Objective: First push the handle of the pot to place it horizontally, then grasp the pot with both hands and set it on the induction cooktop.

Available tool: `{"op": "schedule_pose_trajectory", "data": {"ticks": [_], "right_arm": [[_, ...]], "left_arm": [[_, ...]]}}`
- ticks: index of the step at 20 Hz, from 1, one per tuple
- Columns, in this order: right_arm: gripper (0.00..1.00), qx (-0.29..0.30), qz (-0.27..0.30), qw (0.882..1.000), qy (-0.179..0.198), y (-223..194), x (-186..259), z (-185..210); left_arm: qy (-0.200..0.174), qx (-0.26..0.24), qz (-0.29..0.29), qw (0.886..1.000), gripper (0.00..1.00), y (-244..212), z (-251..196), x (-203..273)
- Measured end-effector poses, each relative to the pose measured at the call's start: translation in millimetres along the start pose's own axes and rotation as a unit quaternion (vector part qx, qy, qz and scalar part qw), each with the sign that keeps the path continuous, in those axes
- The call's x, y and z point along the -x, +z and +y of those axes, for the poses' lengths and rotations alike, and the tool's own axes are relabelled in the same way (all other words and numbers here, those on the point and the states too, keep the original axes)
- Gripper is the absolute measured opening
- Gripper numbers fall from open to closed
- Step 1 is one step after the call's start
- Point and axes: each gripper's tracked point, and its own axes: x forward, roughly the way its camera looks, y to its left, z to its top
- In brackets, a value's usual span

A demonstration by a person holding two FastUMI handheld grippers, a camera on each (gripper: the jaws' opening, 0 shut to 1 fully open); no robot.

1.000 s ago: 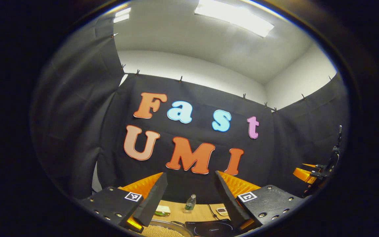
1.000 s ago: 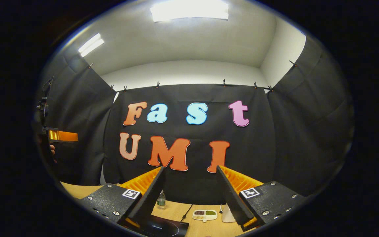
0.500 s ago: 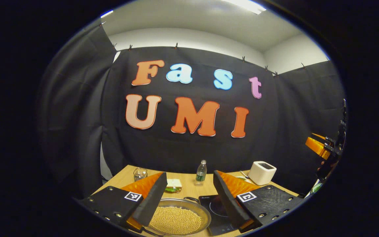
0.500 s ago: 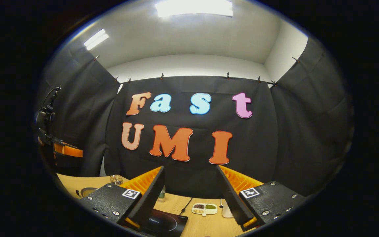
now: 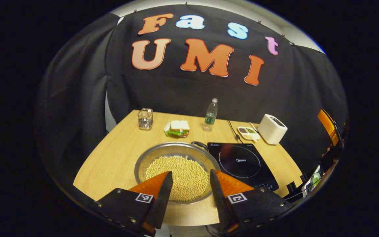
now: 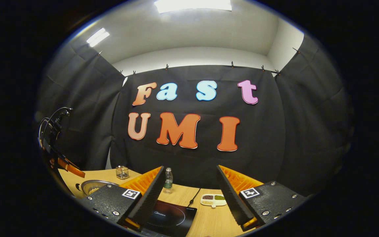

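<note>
Tilted down — pot (image 5: 176, 172) beneath left hand-held gripper (image 5: 188, 186)

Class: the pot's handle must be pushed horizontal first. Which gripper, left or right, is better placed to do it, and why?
Probably left. The left gripper hangs open directly over the pot, with the handle just beyond. The right gripper points mostly at the wall, over the induction cooktop.
</note>
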Motion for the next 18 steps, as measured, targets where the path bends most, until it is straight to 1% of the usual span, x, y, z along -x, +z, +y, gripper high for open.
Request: {"op": "schedule_pose_trajectory", "data": {"ticks": [1,3,4,5,6,7,8,10,11,12,13,15,18], "right_arm": [[0.95,0.004,0.006,1.000,-0.002,-5.3,-1.2,-1.0],[0.95,0.017,0.012,1.000,-0.008,-18.1,-0.1,-0.6],[0.95,0.023,0.014,1.000,-0.009,-24.3,2.2,1.0],[0.95,0.027,0.017,0.999,-0.010,-30.4,4.6,2.2],[0.95,0.028,0.021,0.999,-0.011,-36.3,6.1,2.9],[0.95,0.028,0.025,0.999,-0.010,-41.8,6.6,4.5],[0.95,0.028,0.029,0.999,-0.010,-46.6,7.3,5.2],[0.95,0.024,0.034,0.999,-0.010,-55.6,8.1,5.7],[0.95,0.020,0.038,0.999,-0.011,-60.9,9.1,4.7],[0.95,0.017,0.043,0.999,-0.012,-66.7,10.1,4.9],[0.95,0.012,0.047,0.999,-0.013,-73.1,11.1,4.3],[0.95,0.009,0.056,0.998,-0.015,-83.7,12.6,5.0],[0.95,0.014,0.070,0.997,-0.026,-95.8,12.2,0.3]], "left_arm": [[-0.001,0.010,0.010,1.000,0.64,-11.4,-0.3,-1.7],[0.005,0.030,0.052,0.998,0.53,-35.8,2.3,-7.8],[0.003,0.037,0.069,0.997,0.43,-46.0,2.5,-8.4],[0.007,0.044,0.079,0.996,0.40,-52.1,4.8,-6.6],[0.009,0.051,0.089,0.995,0.31,-56.0,5.3,-8.7],[0.009,0.060,0.100,0.993,0.27,-61.8,5.6,-8.6],[0.005,0.075,0.111,0.991,0.27,-67.3,4.3,-7.9],[0.017,0.087,0.137,0.987,0.17,-81.7,9.1,-7.0],[0.028,0.090,0.148,0.984,0.17,-86.9,13.8,-7.9],[0.027,0.096,0.159,0.982,0.10,-92.1,13.5,-7.9],[0.026,0.105,0.169,0.980,0.13,-98.2,11.2,-8.5],[0.021,0.115,0.190,0.975,0.11,-109.9,10.5,-9.7],[0.047,0.114,0.210,0.970,0.11,-123.7,28.4,-14.8]]}}
